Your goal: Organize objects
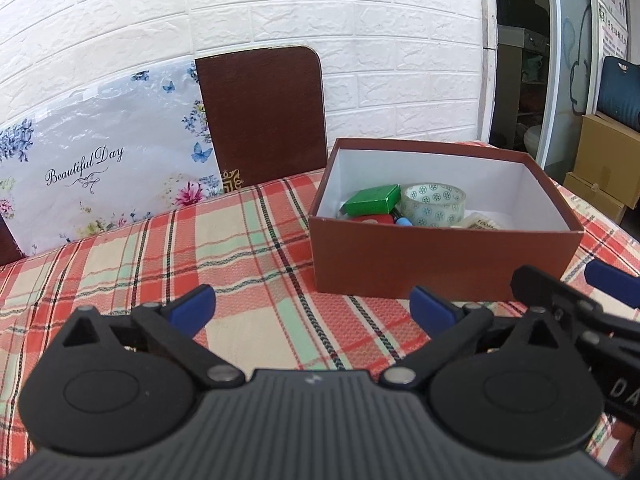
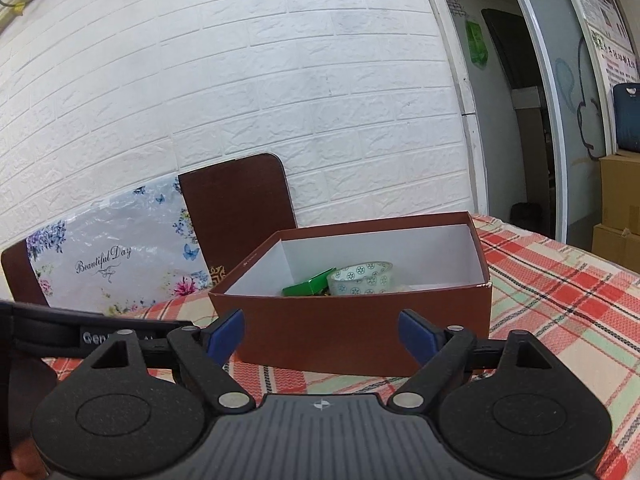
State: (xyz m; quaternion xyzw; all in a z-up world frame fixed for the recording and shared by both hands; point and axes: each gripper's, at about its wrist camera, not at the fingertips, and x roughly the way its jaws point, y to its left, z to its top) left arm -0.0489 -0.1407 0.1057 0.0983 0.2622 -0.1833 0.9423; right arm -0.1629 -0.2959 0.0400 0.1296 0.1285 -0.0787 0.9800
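Box [image 1: 440,256]: brown, lidless, standing on the checked tablecloth [image 1: 240,240], holding a green packet [image 1: 372,200], a tape roll [image 1: 434,204] and smaller items partly hidden by its wall. No loose item shows on the cloth. Left gripper [image 1: 312,308]: released, empty, with the box ahead and to its right. Right gripper [image 2: 320,334]: released, empty, with the box straight ahead, its long side running across the view. Judgement: the right gripper is nearer and better aligned; sorting appears largely complete.

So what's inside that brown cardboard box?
A green carton, a patterned clear tape roll, something red and a labelled packet; the box wall hides anything lower.
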